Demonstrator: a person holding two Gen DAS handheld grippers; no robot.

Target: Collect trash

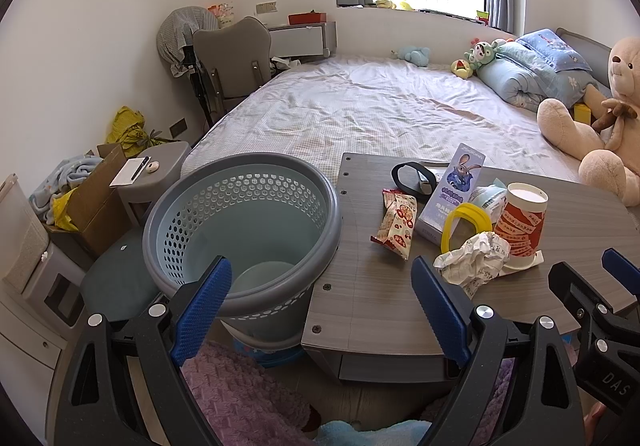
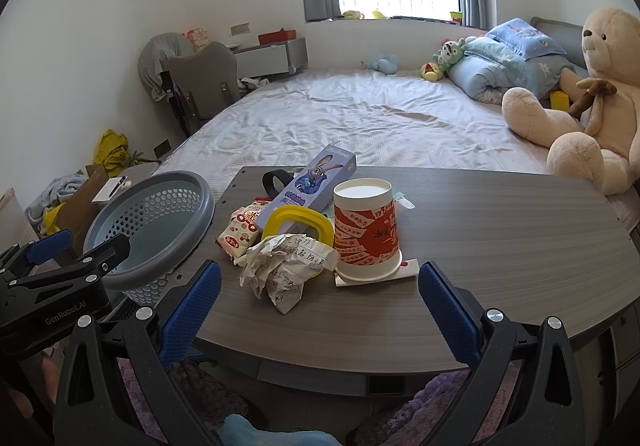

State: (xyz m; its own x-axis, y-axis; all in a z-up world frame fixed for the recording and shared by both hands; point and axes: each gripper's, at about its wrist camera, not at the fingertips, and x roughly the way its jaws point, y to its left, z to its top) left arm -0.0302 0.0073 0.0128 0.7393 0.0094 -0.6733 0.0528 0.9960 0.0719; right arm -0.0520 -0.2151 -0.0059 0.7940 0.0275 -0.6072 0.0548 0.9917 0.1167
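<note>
A pile of trash sits on the wooden table [image 1: 380, 294] [image 2: 500, 246]: a crumpled paper ball [image 1: 476, 262] [image 2: 284, 266], an upturned red-and-white paper cup [image 1: 522, 221] [image 2: 366, 230], a snack wrapper [image 1: 396, 224] [image 2: 238, 232], a yellow ring lid [image 1: 464, 224] [image 2: 298, 224] and a rabbit-print box [image 1: 452, 189] [image 2: 310, 185]. A grey-rimmed blue perforated bin [image 1: 244, 230] [image 2: 156, 230] stands against the table's left edge. My left gripper [image 1: 320, 310] hangs open over the gap between the bin and the table. Open too, my right gripper [image 2: 320, 310] hovers just short of the paper ball and cup.
Behind the table lies a bed [image 1: 380, 105] with a large teddy bear [image 2: 580, 105], pillows and soft toys. A grey chair [image 1: 232, 57], a cardboard box [image 1: 92, 197] and a small side table [image 1: 160, 165] stand at the left. A purple rug [image 1: 240, 398] covers the floor below.
</note>
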